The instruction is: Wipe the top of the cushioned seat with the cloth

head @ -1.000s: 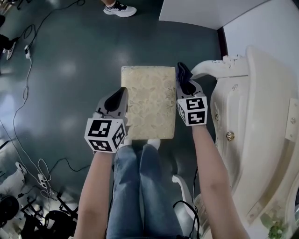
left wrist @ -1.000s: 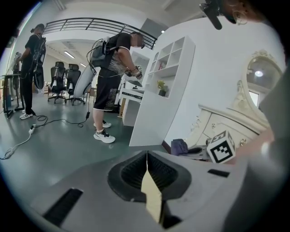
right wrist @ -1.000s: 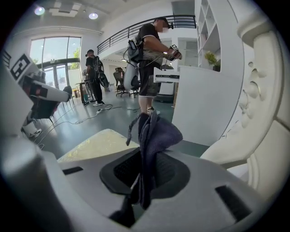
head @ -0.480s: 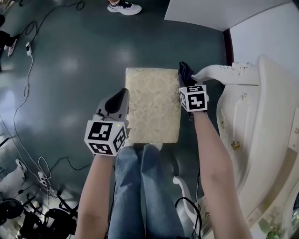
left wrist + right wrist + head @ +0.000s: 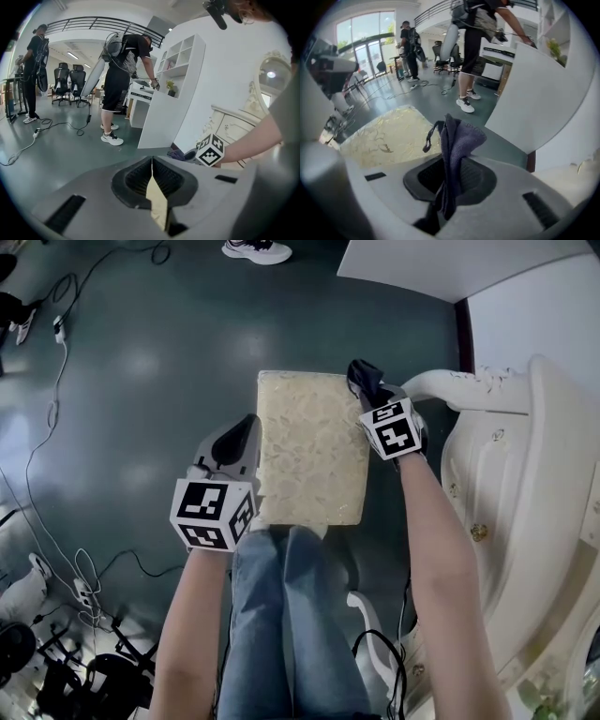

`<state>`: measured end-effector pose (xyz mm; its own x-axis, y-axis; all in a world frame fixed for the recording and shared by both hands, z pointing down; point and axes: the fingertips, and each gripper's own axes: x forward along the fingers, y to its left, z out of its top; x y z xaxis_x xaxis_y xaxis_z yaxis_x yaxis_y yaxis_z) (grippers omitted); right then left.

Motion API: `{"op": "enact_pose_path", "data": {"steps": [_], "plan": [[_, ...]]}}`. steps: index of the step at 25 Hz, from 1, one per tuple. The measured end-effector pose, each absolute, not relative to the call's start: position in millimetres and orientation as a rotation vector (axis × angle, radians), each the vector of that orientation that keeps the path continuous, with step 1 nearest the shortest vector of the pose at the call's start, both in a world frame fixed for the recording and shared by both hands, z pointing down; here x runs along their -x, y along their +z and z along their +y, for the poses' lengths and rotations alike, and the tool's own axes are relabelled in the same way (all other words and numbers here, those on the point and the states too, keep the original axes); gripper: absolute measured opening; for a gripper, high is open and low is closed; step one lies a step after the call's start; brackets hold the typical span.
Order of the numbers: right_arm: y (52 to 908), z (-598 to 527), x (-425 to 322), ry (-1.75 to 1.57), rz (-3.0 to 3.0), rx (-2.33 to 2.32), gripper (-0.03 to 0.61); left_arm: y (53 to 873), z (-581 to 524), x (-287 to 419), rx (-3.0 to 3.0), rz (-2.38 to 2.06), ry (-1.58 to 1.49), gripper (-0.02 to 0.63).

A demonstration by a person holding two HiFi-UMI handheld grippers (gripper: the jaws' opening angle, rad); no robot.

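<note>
The cushioned seat [image 5: 310, 448] is a cream, gold-patterned rectangle on the dark floor, right in front of the person's knees; its top also shows in the right gripper view [image 5: 389, 136]. My right gripper [image 5: 367, 386] hangs over the seat's far right corner, shut on a dark purple cloth [image 5: 455, 140] that sticks up out of its jaws [image 5: 364, 379]. Beside the seat's left edge my left gripper [image 5: 240, 432] is shut with nothing in it; through its closed jaws a sliver of the seat [image 5: 157, 201] shows.
A cream ornate dresser [image 5: 525, 521] stands close on the right. A white shelf unit [image 5: 441, 268] lies beyond the seat. Cables [image 5: 47, 427] trail over the floor at left. A person's shoe [image 5: 256, 249] is at the top edge; people stand farther back [image 5: 123, 70].
My right gripper with the cloth has moved forward along the seat's right edge, from its middle to its far right corner. The left gripper has stayed put.
</note>
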<state>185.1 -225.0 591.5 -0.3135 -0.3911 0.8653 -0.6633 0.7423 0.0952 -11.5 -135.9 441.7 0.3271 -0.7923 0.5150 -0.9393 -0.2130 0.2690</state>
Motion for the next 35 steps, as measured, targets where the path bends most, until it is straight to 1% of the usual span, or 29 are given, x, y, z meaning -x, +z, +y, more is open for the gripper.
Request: {"op": "enact_pose_path", "data": {"steps": [5,9,35], "plan": [[593,-216,-180,0.088,-1.904,-0.529,0.037,445,-136,5,-2.071,-1.503,0.364,0.005],[595,-211,-179,-0.014,-1.862,-0.408,0.037,446,-134,4,-2.068,-1.503,0.37,0.005],[594,-142,-187,-0.018,-1.812,-0.3,0.037,446,-113,-7,-2.105,-1.434,0.365,0.005]]}}
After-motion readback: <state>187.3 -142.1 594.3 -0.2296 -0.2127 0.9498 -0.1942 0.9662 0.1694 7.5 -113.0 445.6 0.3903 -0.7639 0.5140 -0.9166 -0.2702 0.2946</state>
